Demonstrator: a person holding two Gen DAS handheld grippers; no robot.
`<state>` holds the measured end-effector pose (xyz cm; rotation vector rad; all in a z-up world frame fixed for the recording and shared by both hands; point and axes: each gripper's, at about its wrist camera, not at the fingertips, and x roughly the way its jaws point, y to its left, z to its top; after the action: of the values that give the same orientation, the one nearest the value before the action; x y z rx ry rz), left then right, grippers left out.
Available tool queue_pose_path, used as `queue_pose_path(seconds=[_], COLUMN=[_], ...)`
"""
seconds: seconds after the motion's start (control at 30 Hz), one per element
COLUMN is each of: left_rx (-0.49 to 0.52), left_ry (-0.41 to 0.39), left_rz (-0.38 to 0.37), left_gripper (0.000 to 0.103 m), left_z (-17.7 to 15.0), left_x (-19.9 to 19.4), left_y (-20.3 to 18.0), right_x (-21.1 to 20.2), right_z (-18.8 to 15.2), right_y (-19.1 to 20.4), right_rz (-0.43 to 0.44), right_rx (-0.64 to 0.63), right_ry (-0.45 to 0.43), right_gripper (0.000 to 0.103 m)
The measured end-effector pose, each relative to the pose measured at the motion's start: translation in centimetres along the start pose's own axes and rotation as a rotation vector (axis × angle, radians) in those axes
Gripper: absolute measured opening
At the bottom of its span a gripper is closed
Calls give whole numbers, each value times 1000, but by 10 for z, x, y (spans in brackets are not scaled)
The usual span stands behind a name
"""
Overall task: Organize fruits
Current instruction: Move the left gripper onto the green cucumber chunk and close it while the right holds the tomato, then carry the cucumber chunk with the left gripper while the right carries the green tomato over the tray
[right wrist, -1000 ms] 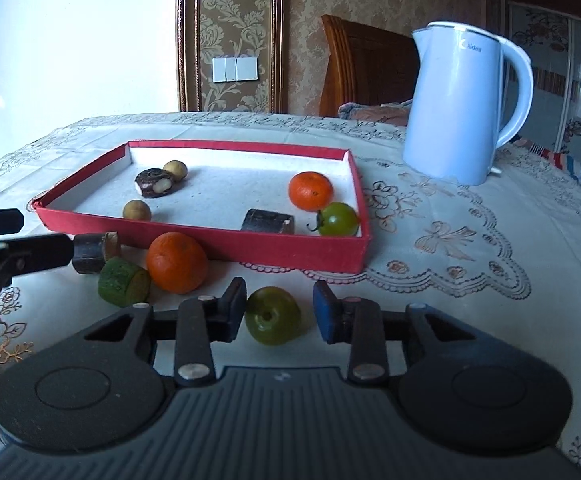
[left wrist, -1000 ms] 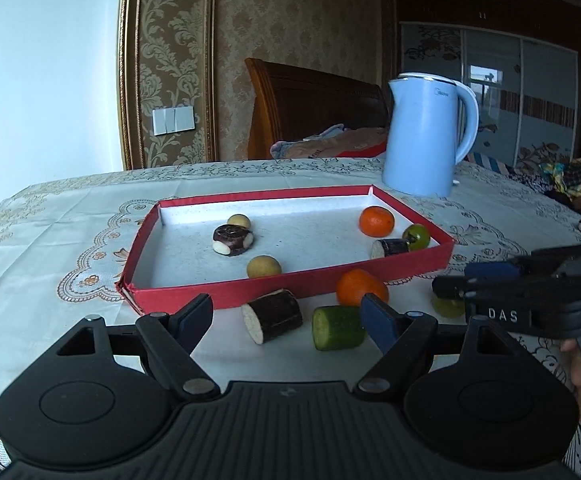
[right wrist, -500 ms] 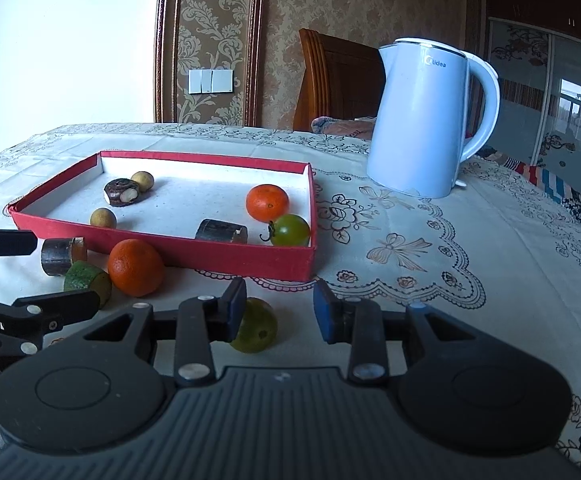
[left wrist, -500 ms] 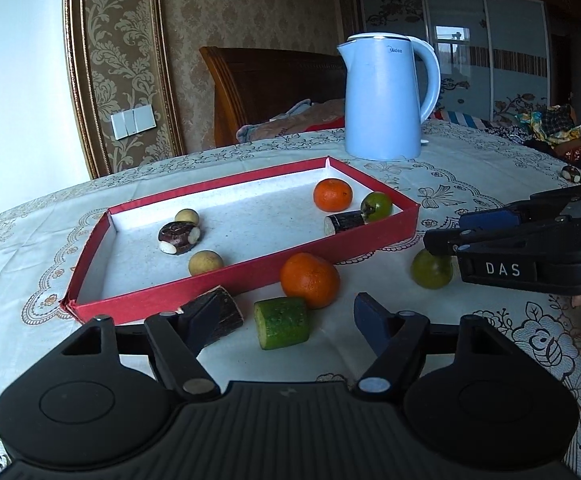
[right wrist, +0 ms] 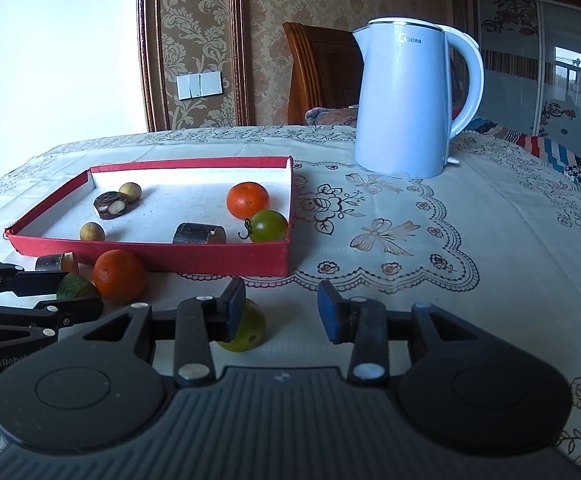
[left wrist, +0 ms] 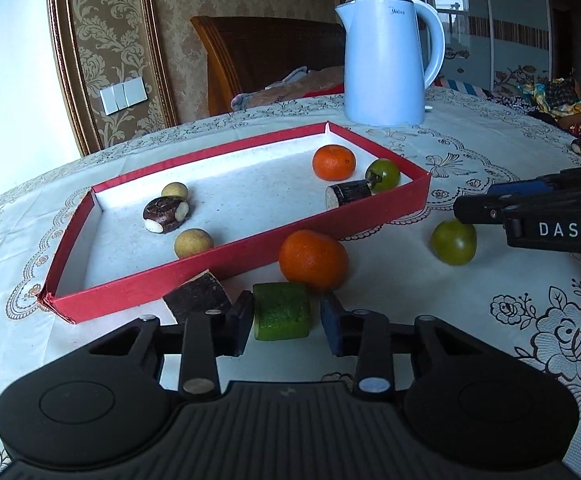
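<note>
Fingers of the left gripper (left wrist: 286, 322) stand parted on either side of a short green cucumber chunk (left wrist: 282, 311) lying on the embroidered cream tablecloth (right wrist: 430, 248) — the left pad looks to touch it, the right pad sits just off its end, so the jaws are released, not clenched. Just left of the chunk lies a dark-skinned sugarcane stub (left wrist: 197, 294), and touching its far side a loose orange mandarin (left wrist: 313, 261). The right gripper (right wrist: 281, 312) is also spread wide; a round green tomato (right wrist: 244, 326) sits on the cloth beside its left finger, mostly outside the gap, gripped by nothing. Beyond these lies the shallow red cardboard tray (left wrist: 250, 248), holding two small tan longans (left wrist: 193, 242), a dark peeled water chestnut (left wrist: 165, 214), a second sugarcane piece (left wrist: 348, 195), a stemmed green tomato (left wrist: 384, 173) and another mandarin (left wrist: 333, 162) — the last three in its right end. Farther right stands a pale blue electric kettle (right wrist: 408, 100).
</note>
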<state>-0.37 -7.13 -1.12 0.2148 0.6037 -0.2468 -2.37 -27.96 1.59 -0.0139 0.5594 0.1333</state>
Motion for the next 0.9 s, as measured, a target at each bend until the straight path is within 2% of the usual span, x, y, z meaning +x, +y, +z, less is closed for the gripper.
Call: queue_pose_path(seconds=[0.1,0.3,0.37,0.4,0.43,0.6,0.8,0.9], left_rx=[-43,-44,-48,-50,-51,-49,-61,-62], left_ry=[13,7,4,3,4,10,12,12], left_rz=[-26,-10,-6,0,3,0,-4,-4], left_gripper=[36,32,32,32,32,32,32,32], left_z=[1,0,0,-1,-1,-1,-1,-1], left_x=[3,2,2,1,2,2,3,3], left_y=[7,6,7,7,7,7,9,9], right_x=[0,4,6,7,8,11,6,5], right_z=[0,3,3,3,3,4,-2,-5], right_y=[-1,2,5,7,8,13,15,14], right_rz=[-4,0,-10,-20,-25,-18,9,40], right_rx=[3,14,11,11,11,-4,-12,0], right_ry=[0,7,7,6,6,9,27,38], right_gripper=[42,42,48,56,59,59,75,75])
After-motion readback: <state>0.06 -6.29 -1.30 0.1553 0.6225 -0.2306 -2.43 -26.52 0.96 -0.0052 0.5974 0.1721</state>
